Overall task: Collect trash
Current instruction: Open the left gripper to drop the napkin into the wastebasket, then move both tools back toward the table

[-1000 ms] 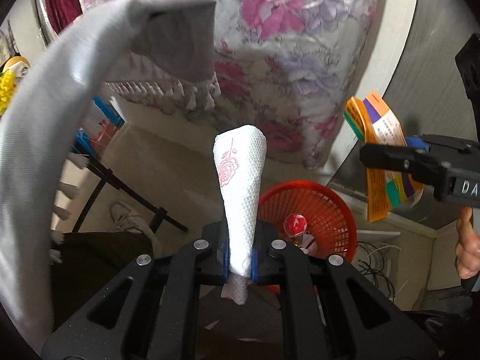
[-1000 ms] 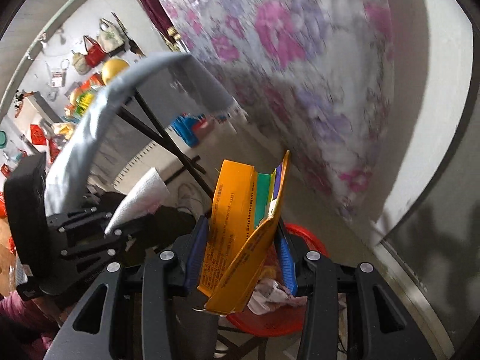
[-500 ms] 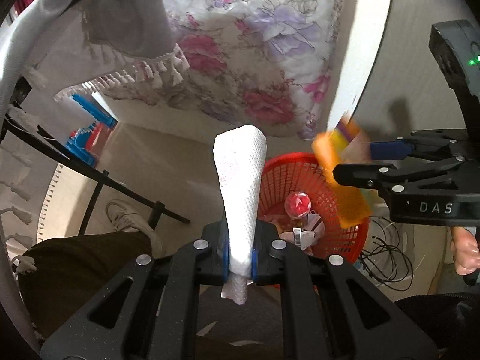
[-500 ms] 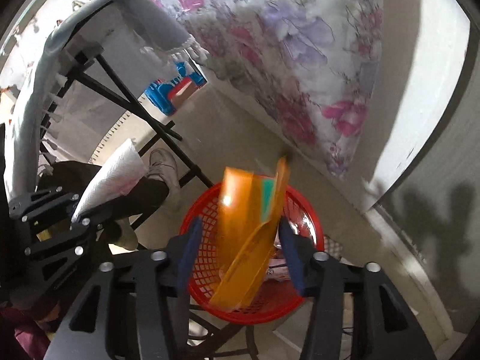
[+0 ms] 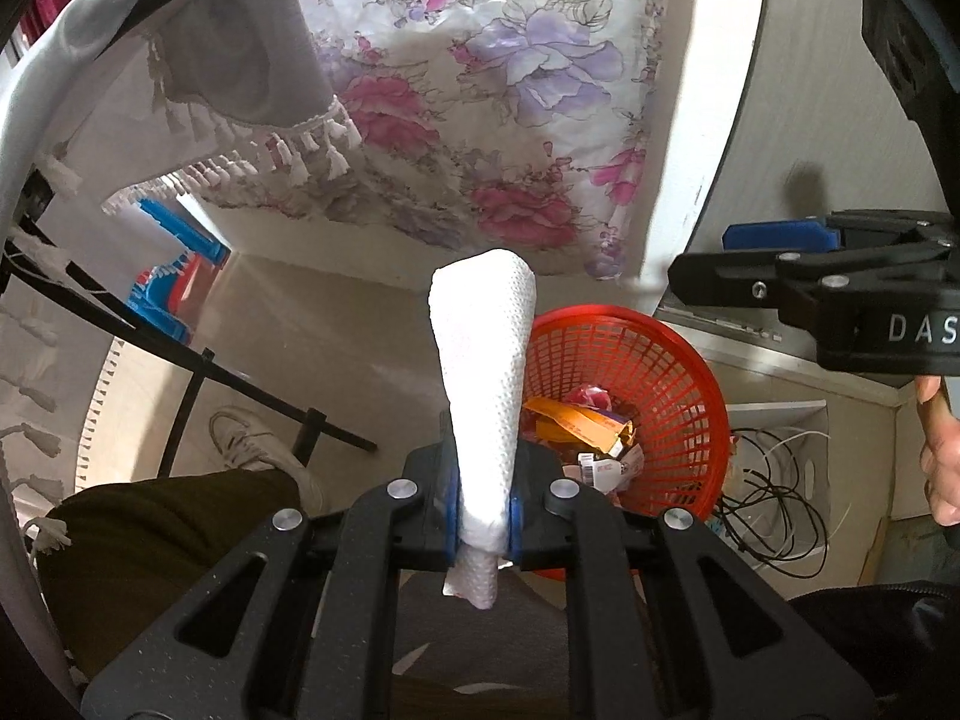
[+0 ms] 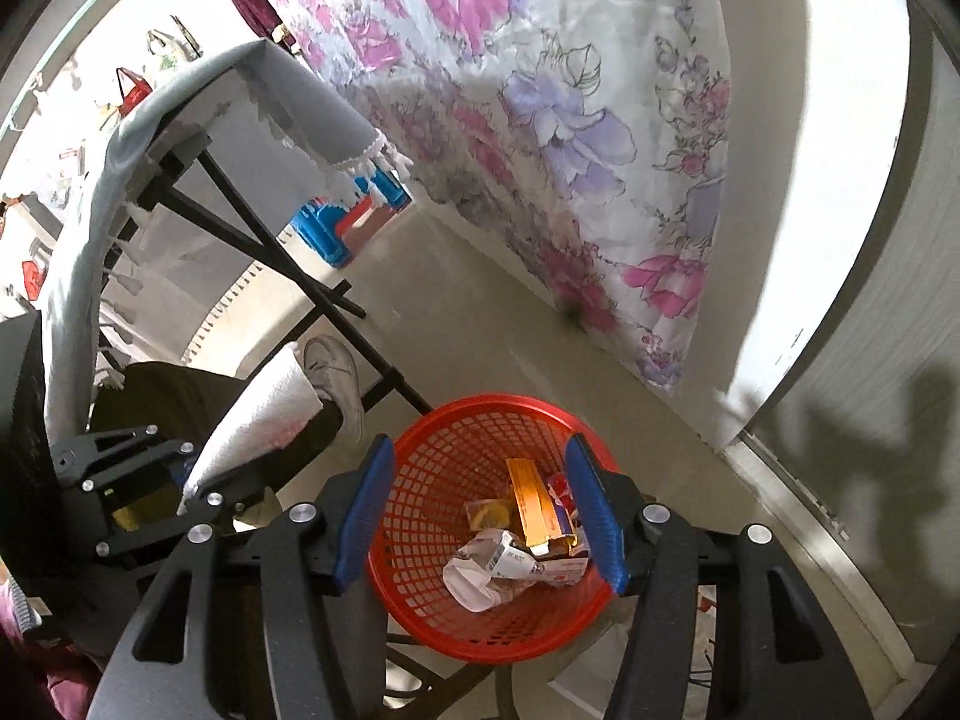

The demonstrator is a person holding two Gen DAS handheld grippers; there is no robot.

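White tissue (image 5: 483, 384) in left claw (image 5: 483, 519)

White letters "DAS" are showing on the black body of the right gripper (image 5: 750, 258), at three o'clock in the left wrist view, running off the edge. Print on the basket's (image 6: 420, 480) wrappers is staying too small to read.

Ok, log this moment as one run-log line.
left gripper: shut on paper towel | right gripper: opening, nothing between jaws | orange box: in red basket
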